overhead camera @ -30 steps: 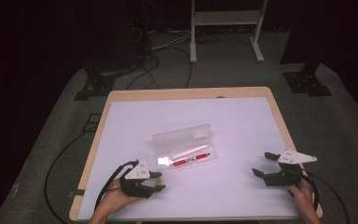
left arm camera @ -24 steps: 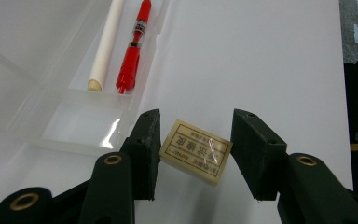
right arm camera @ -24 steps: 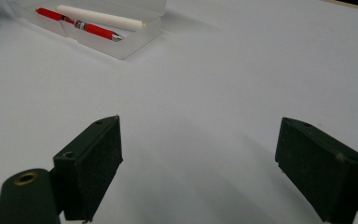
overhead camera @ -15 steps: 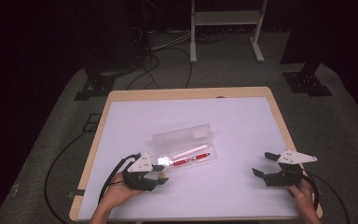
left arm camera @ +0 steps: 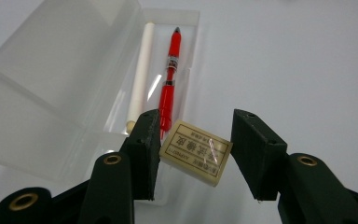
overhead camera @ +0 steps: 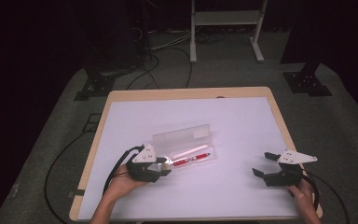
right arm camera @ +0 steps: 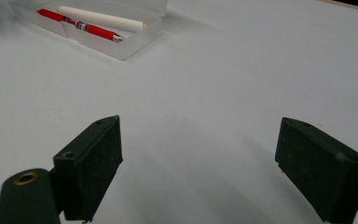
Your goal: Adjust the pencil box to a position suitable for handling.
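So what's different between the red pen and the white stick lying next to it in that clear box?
The red pen is bright red with silver bands and a dark pointed tip; the white stick is plain, smooth and blunt-ended. The red pen looks thicker in its grip part; the white stick keeps one even width. Both lie flat, side by side, lengthwise in the open clear box.
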`<state>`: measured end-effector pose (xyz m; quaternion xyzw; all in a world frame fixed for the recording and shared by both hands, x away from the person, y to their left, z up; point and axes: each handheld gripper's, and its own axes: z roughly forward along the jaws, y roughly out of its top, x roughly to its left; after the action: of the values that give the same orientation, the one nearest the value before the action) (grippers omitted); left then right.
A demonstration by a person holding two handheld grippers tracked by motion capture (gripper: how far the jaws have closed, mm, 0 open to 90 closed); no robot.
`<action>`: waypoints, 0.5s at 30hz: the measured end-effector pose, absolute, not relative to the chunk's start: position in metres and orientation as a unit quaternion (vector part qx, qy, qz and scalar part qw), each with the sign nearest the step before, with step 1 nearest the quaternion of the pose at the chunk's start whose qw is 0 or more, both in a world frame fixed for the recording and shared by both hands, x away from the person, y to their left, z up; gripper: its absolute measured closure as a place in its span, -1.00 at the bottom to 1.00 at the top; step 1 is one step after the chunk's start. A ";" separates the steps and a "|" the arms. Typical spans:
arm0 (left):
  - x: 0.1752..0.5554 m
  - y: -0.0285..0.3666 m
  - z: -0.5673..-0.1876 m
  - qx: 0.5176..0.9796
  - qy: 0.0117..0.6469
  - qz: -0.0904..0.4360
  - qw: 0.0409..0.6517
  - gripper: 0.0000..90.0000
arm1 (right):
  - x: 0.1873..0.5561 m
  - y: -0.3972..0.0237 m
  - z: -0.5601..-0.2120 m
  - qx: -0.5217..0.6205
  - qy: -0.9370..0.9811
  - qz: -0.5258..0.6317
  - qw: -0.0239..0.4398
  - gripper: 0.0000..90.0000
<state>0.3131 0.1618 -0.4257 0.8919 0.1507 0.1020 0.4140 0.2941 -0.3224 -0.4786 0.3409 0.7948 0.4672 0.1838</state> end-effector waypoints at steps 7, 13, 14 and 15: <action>0.323 0.159 -0.426 0.891 0.158 0.106 0.412 0.18 | 0.294 -0.323 -0.478 0.340 0.795 0.469 0.183 -0.69; 0.332 0.159 -0.426 0.890 0.166 0.110 0.411 0.18 | 0.294 -0.323 -0.478 0.342 0.794 0.469 0.182 -0.69; 0.333 0.158 -0.426 0.890 0.166 0.108 0.411 0.18 | 0.294 -0.323 -0.478 0.341 0.794 0.468 0.182 -0.69; 0.335 0.158 -0.426 0.890 0.167 0.109 0.411 0.18 | 0.294 -0.323 -0.478 0.341 0.794 0.468 0.182 -0.69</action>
<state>0.3346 0.1575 -0.4255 0.8896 0.1667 0.1092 0.4109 0.2941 -0.3229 -0.4784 0.3409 0.7944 0.4684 0.1823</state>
